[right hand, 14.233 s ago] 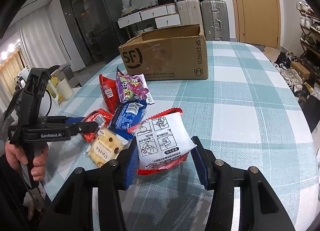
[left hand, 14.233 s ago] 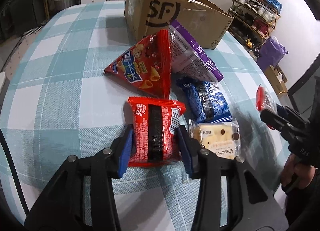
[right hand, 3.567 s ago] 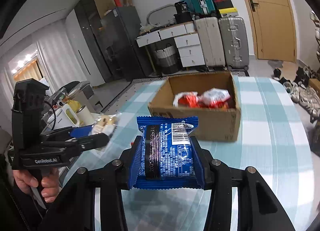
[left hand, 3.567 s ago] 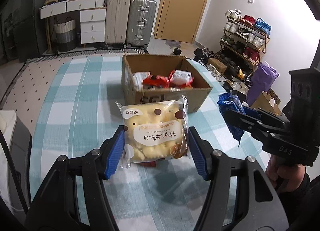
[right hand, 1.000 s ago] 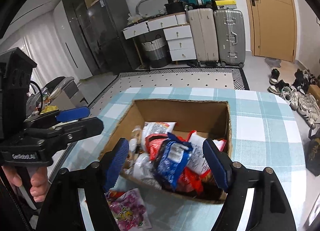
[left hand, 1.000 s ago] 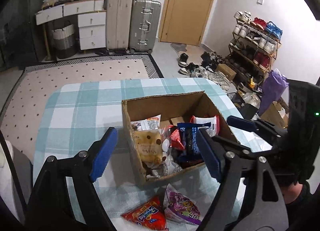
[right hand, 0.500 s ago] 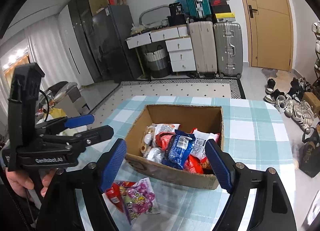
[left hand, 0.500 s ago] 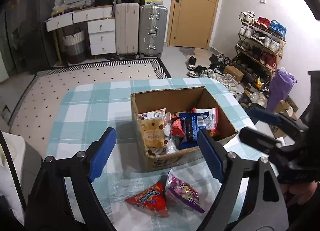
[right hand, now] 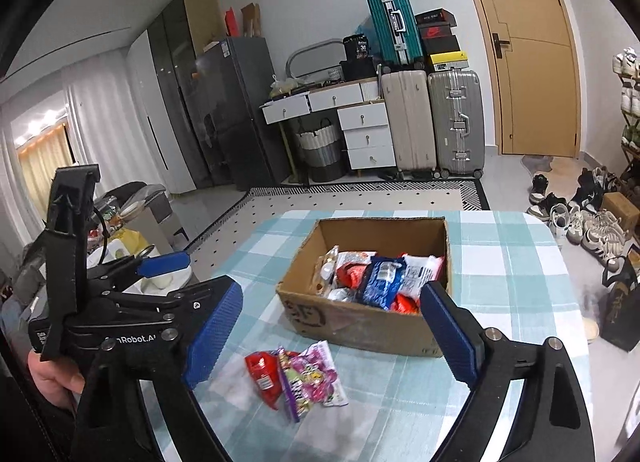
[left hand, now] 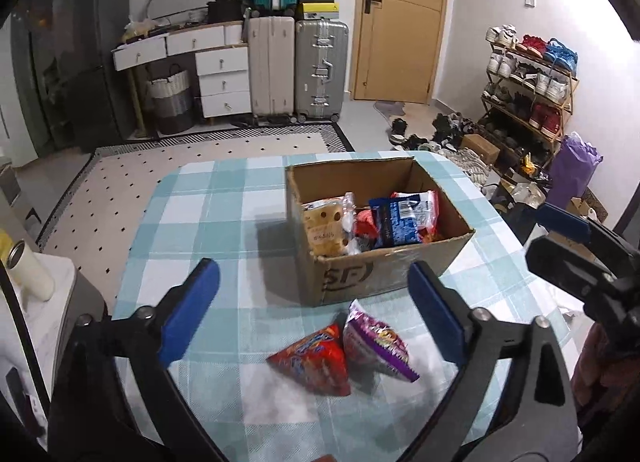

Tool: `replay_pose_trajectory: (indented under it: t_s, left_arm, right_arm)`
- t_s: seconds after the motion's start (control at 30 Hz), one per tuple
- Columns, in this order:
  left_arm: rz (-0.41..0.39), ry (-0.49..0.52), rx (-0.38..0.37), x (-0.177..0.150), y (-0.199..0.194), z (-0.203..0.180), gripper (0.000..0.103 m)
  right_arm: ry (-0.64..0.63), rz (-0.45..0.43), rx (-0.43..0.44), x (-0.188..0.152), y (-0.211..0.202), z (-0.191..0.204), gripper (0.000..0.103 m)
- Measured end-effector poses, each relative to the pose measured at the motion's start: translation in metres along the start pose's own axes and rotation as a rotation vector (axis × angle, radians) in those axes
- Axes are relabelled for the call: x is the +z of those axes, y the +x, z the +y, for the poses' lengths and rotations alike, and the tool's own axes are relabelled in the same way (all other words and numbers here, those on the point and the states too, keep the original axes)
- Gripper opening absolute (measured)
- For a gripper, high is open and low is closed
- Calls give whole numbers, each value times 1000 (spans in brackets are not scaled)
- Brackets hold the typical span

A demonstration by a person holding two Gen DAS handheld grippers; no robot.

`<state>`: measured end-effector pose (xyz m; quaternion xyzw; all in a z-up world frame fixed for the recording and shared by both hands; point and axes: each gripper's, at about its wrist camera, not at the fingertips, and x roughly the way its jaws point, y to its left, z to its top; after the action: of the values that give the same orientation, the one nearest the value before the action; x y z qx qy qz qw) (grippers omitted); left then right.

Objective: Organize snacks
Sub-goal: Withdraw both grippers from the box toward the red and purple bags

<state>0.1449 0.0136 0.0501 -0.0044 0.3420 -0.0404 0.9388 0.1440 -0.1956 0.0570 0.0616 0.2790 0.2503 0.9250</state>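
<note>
A brown cardboard box (left hand: 400,274) (right hand: 360,326) stands on the checked table and holds several snack packs, among them a blue pack (left hand: 396,221) and a yellow bread pack (left hand: 326,227). A red triangular bag (left hand: 316,362) (right hand: 262,376) and a purple bag (left hand: 378,342) (right hand: 312,376) lie side by side on the table in front of the box. My left gripper (left hand: 314,316) is open and empty, raised above the two bags. My right gripper (right hand: 332,328) is open and empty, raised above the table near the box front.
The table has a teal and white checked cloth (left hand: 224,213) with rounded edges. A white cup (left hand: 26,270) stands on a side unit to the left. Suitcases (left hand: 320,69), drawers, a door and a shoe rack (left hand: 528,89) are across the room.
Both grippers have pulled back and up from the box, open and empty. The box and the two bags now sit farther away in both views.
</note>
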Motion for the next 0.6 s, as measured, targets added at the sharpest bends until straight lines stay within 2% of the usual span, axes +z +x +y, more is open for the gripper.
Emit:
replay_pose_trajectory:
  t_s: [0.13, 0.27, 0.6]
  left_arm:
    - [-9, 3, 44, -13, -10, 5, 102]
    - [4, -22, 45, -26, -12, 16, 102]
    - [45, -70, 69, -58, 1, 39, 102]
  right_arm:
    - [-2, -5, 3, -13, -8, 8, 93]
    - [8, 1, 10, -27, -10, 14, 99]
    - [28, 62, 26, -55, 11, 22, 99]
